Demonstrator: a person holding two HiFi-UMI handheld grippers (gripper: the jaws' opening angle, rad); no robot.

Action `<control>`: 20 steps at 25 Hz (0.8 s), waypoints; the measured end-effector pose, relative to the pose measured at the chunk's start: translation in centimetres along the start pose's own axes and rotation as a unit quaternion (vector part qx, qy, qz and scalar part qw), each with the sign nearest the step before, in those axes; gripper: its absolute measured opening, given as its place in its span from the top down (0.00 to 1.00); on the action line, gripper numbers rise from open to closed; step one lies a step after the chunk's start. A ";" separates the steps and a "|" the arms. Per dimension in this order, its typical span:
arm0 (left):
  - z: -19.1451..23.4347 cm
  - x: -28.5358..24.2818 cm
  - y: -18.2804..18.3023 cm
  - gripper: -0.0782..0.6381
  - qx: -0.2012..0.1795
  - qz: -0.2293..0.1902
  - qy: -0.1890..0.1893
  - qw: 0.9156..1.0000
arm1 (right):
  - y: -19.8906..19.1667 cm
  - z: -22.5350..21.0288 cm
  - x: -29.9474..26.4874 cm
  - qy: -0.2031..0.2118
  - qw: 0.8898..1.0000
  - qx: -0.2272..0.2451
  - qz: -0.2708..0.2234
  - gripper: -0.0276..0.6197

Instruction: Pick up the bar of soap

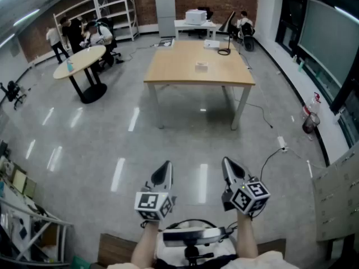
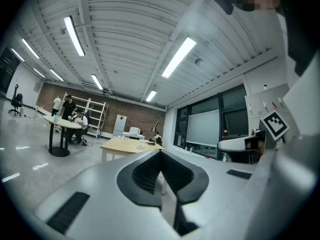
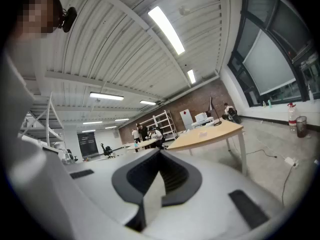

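Observation:
The bar of soap (image 1: 202, 66) is a small pale block lying on the light wooden table (image 1: 168, 74) far ahead across the floor. In the right gripper view it shows as a tiny white block (image 3: 202, 133) on the tabletop (image 3: 220, 130). My left gripper (image 1: 164, 171) and right gripper (image 1: 229, 167) are held side by side near the bottom of the head view, well short of the table. Both point toward it, shut with nothing between their jaws. In the left gripper view the jaws (image 2: 160, 155) meet, with the table (image 2: 125, 145) beyond them.
Grey polished floor lies between me and the table. A round table (image 1: 78, 60) with several people stands at the back left, metal shelves (image 1: 112, 7) behind it. A black desk lamp (image 1: 226, 35) sits on the table's far corner. A power strip and cable (image 1: 282, 144) lie at right, and bottles (image 1: 310, 118) stand by the windows.

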State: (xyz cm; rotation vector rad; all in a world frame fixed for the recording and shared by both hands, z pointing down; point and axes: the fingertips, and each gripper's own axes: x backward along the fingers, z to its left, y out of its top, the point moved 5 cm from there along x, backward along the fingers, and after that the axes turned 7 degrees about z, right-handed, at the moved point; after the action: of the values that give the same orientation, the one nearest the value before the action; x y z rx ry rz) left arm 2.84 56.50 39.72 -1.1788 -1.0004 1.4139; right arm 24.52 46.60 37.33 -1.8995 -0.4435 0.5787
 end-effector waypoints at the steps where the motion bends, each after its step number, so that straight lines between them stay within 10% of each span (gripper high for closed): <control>1: 0.2 -0.2 0.1 0.88 0.000 -0.001 0.001 1.000 | -0.1 0.1 -0.3 0.006 1.000 -0.001 -0.001 0.95; 20: -3.6 -3.2 -0.9 0.88 0.010 0.012 -0.002 1.000 | 0.2 -4.1 1.6 0.014 0.999 -0.033 0.003 0.95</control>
State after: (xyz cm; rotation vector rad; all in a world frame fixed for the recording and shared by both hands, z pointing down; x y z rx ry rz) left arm 6.59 53.49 40.44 -1.1781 -0.9762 1.4415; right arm 28.21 44.29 38.22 -1.9706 -0.4429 0.5472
